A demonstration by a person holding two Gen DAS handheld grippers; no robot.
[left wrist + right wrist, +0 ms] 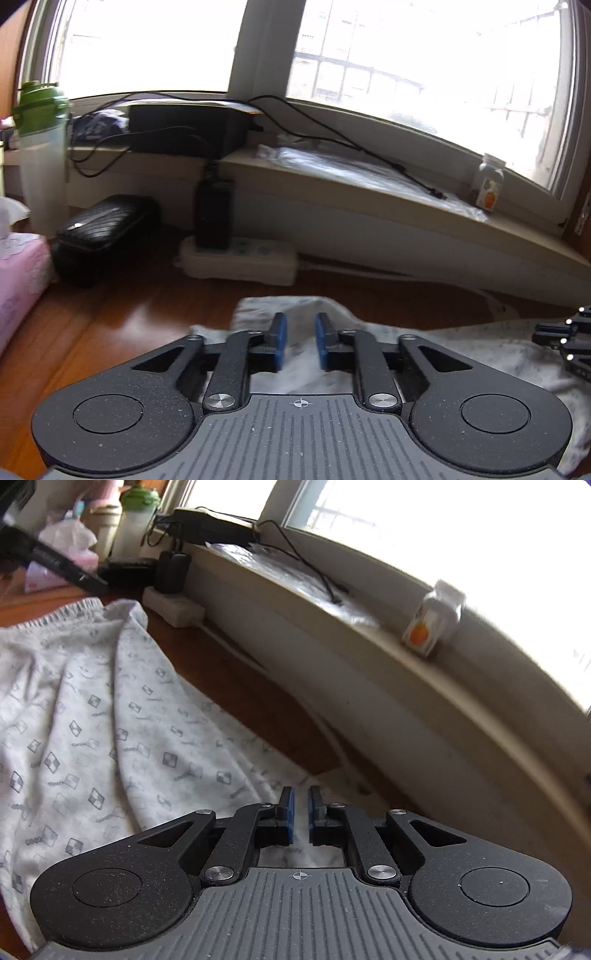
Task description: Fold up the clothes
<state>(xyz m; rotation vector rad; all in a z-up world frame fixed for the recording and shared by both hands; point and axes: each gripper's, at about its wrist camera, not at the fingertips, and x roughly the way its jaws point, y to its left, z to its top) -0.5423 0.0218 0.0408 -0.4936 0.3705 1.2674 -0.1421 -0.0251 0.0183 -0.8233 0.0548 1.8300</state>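
Observation:
A pale grey garment (92, 709) with a small printed pattern and a gathered elastic edge lies spread on the brown wooden table (122, 314). In the left wrist view my left gripper (301, 326) hovers over one end of the garment (295, 306). Its blue pads (280, 332) stand apart, and cloth shows below the gap, not pinched. My right gripper (301, 801) hangs over the garment's edge near the wall, its jaws a narrow slit apart with nothing pressed between them. Its black tip (565, 339) also shows at the right edge of the left wrist view.
Along the wall stand a white power strip (236, 262) with a black adapter (214, 214), a black case (103, 229), a pink tissue pack (18, 266) and a green-lidded bottle (40, 110). The window sill (332, 613) carries cables, plastic wrap and a small jar (432, 620).

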